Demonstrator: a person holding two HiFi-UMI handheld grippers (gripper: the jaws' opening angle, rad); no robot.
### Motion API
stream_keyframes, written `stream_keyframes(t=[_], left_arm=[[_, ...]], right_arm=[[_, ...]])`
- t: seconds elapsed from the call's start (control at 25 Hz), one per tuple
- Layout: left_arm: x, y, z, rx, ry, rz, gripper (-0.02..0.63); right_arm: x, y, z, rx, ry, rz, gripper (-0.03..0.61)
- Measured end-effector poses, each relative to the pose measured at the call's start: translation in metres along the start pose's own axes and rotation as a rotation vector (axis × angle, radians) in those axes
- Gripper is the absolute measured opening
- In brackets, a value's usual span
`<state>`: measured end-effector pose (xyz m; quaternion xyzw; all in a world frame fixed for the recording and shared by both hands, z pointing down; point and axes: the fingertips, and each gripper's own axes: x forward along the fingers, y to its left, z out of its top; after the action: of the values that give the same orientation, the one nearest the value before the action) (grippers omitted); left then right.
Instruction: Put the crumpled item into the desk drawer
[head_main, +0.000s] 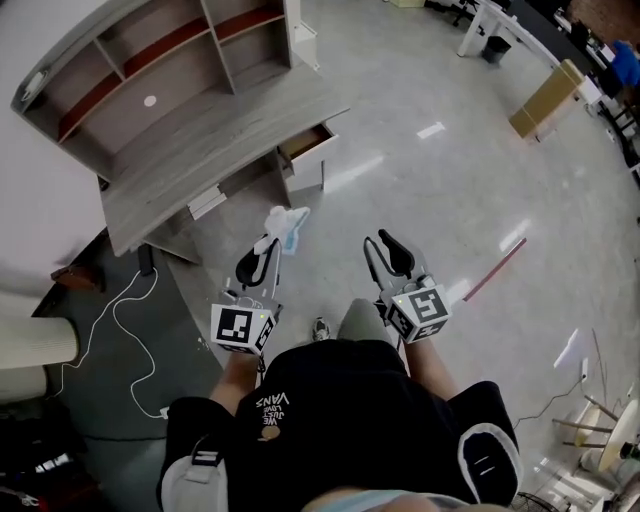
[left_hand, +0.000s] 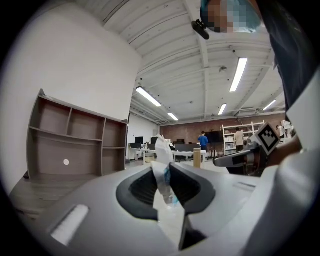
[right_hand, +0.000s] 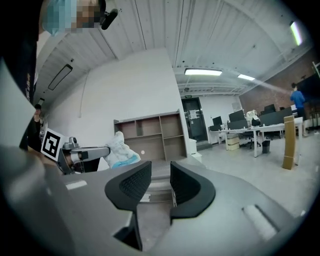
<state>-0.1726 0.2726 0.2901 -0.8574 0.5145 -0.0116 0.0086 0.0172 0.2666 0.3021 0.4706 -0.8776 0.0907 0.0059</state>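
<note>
Left gripper (head_main: 266, 250) level, clamping crumpled item (head_main: 285, 226), right gripper (head_main: 386, 244) level, empty

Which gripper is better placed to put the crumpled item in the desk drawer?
Left, I'd say. The left gripper is already shut on the crumpled item, while the right gripper is empty with its jaws apart. The drawer stands pulled open ahead of both, so no handover seems needed.

A: Floor, left side?
B: Dark mat (head_main: 95, 400), a thin white cable (head_main: 116, 310) looping across it.
A: Right side?
B: Red stick (head_main: 494, 270) lying flat on the grey floor. Farther off, a tall cardboard box (head_main: 545, 98) (standing upright) near a white table (head_main: 470, 32).
A: Overhead?
B: Long ceiling lights (left_hand: 239, 74), lit.
</note>
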Motion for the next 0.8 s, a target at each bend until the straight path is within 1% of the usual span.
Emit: stream_keyframes(t=[0.24, 0.32, 0.44, 0.52, 0.56, 0.6, 0.8], left_arm=[[0.022, 0.008, -0.013, -0.014, 0.029, -0.009, 0.11], [0.034, 0.012, -0.016, -0.021, 0.036, -0.003, 0.11], [0.055, 0.017, -0.02, -0.023, 0.046, 0.003, 0.11], [0.07, 0.022, -0.02, -0.023, 0.051, 0.011, 0.11], [0.079, 0.025, -0.02, -0.021, 0.053, 0.017, 0.11], [0.087, 0.028, -0.021, -0.019, 0.054, 0.023, 0.11], [0.125, 0.039, -0.028, -0.015, 0.074, 0.055, 0.11]], right_arm=[[0.016, -0.024, -0.011, 0.019, 0.036, -0.038, 0.101], [0.025, -0.035, -0.011, 0.022, 0.039, -0.042, 0.137], [0.04, -0.055, -0.007, 0.029, 0.044, -0.049, 0.14], [0.052, -0.068, -0.005, 0.029, 0.055, -0.042, 0.145], [0.058, -0.075, -0.007, 0.025, 0.063, -0.032, 0.174], [0.065, -0.081, -0.008, 0.02, 0.071, -0.022, 0.186], [0.095, -0.116, -0.013, 0.02, 0.102, 0.008, 0.186]])
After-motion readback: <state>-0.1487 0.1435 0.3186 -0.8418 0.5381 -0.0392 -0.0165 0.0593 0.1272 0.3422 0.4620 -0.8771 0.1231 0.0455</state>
